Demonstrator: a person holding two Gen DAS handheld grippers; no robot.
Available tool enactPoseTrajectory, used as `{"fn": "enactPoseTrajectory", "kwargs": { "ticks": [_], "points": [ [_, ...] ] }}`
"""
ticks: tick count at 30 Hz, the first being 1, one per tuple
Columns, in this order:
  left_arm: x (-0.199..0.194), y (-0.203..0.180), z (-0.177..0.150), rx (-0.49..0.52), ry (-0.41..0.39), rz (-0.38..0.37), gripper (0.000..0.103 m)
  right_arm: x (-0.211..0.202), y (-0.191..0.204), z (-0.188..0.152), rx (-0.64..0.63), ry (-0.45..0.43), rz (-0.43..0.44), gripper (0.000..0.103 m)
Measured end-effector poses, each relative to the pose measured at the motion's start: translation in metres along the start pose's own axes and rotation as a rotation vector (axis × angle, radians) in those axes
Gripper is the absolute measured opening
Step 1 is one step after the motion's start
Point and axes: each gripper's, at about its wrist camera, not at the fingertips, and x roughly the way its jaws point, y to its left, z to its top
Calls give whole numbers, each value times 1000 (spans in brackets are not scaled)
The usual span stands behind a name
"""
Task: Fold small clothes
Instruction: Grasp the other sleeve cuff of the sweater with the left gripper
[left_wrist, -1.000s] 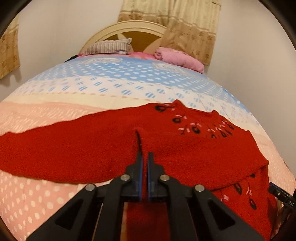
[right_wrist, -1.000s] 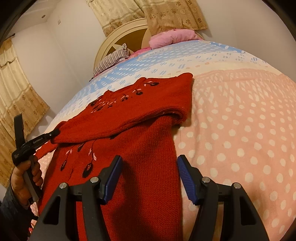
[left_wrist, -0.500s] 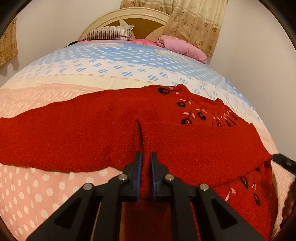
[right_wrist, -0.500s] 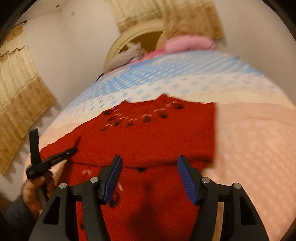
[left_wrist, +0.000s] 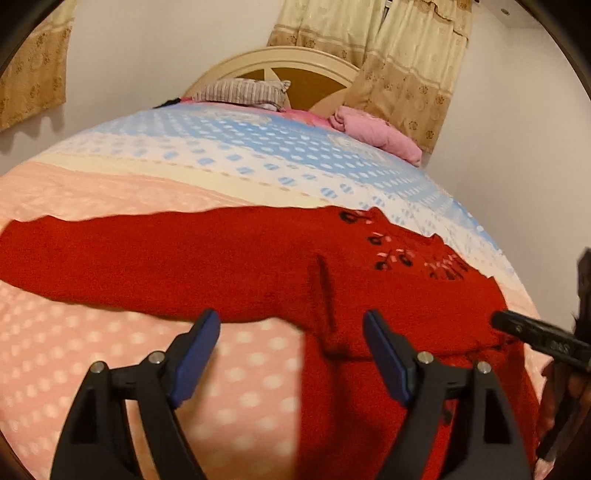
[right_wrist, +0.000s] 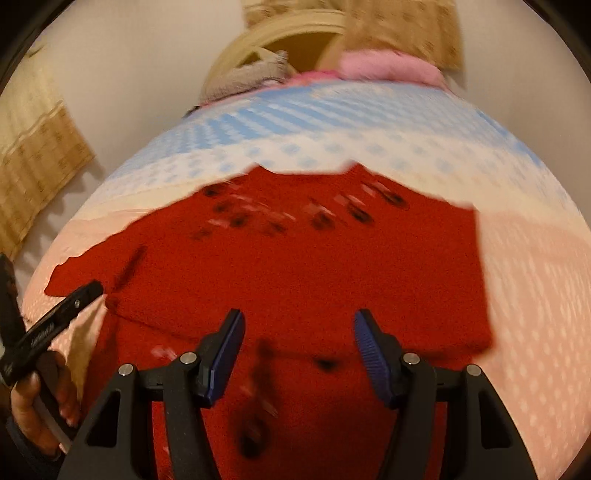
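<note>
On the dotted bedspread a red sweater is laid flat. Nothing is gripped: the left gripper is being opened over its near edge, and the right gripper is held spread above it.

Both cams sit right behind their tongs, tilted down over the bed, facing the headboard. Close up; both catch the sweater, right view blurry.
</note>
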Motion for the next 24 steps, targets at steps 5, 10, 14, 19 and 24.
{"fn": "enactPoseTrajectory", "kwargs": {
  "ticks": [5,10,14,19,24],
  "points": [
    [-14,45,8,-23,-21,91,82,40,16,-23,-31,43,8,63],
    [-14,99,14,-92,-4,187,82,33,20,-34,-48,23,-10,63],
    [-18,135,12,-167,-5,251,82,33,19,-34,-42,10,21,68],
    [-32,175,6,-275,-5,277,82,31,23,-37,-53,-4,21,73],
    [-48,212,7,-437,-38,173,81,29,25,-38,-63,-9,9,73]
  ]
}}
